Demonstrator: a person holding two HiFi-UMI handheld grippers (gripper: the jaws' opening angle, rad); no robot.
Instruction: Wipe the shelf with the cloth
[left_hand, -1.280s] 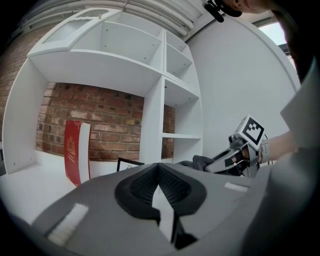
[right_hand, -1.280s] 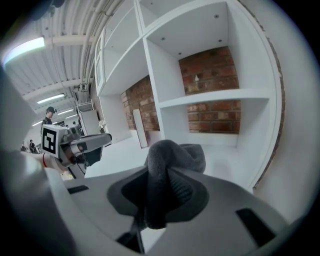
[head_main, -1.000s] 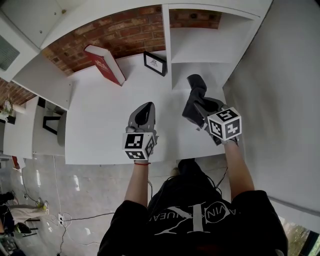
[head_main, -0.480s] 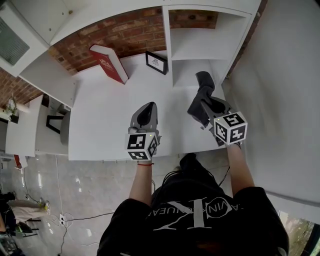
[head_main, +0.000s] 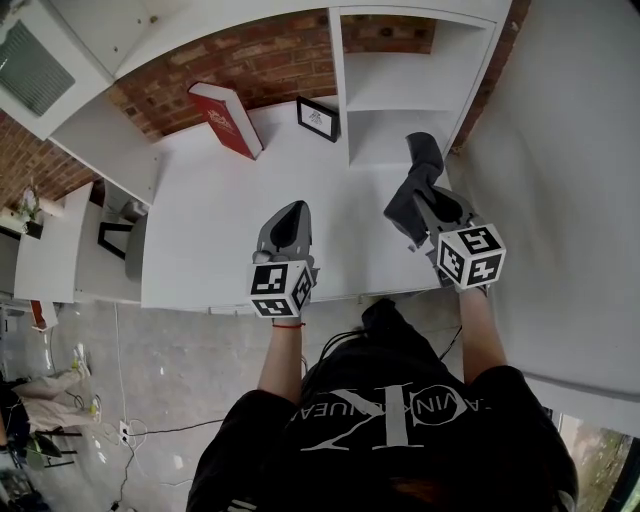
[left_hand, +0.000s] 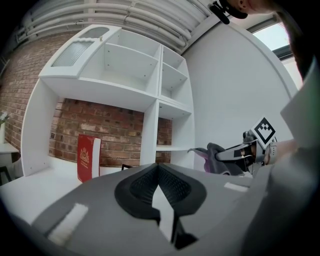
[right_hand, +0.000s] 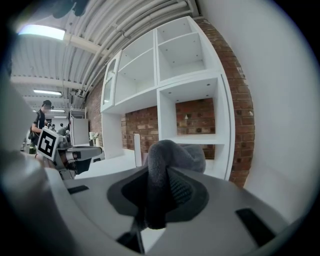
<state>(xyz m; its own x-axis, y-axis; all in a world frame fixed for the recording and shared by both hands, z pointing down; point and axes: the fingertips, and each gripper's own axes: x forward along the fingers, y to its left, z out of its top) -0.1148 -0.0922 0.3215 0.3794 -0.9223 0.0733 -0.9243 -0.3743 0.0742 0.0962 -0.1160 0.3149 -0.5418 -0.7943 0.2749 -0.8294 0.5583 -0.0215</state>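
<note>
When wiping, start at the big white shelf unit (head_main: 338, 60) by the brick wall. Pick the low shelf (head_main: 385, 130) on its right side, just past the cloth. Press the dark grey cloth (head_main: 418, 180) flat on that board and rub side to side, right into the back corners. Stay well away from the red book (head_main: 225, 120) and the little picture frame (head_main: 317, 118) on the wide white top (head_main: 210, 220).

Right gripper (head_main: 418, 210): squeezed tight on the cloth, with one end poking out past the tips. Looks to be up in the air, near the low shelf. Arm stretched forward, tipped a bit down.

Left gripper (head_main: 292, 212): pressed together on nothing, held level over the wide top, well apart from the cloth.
</note>
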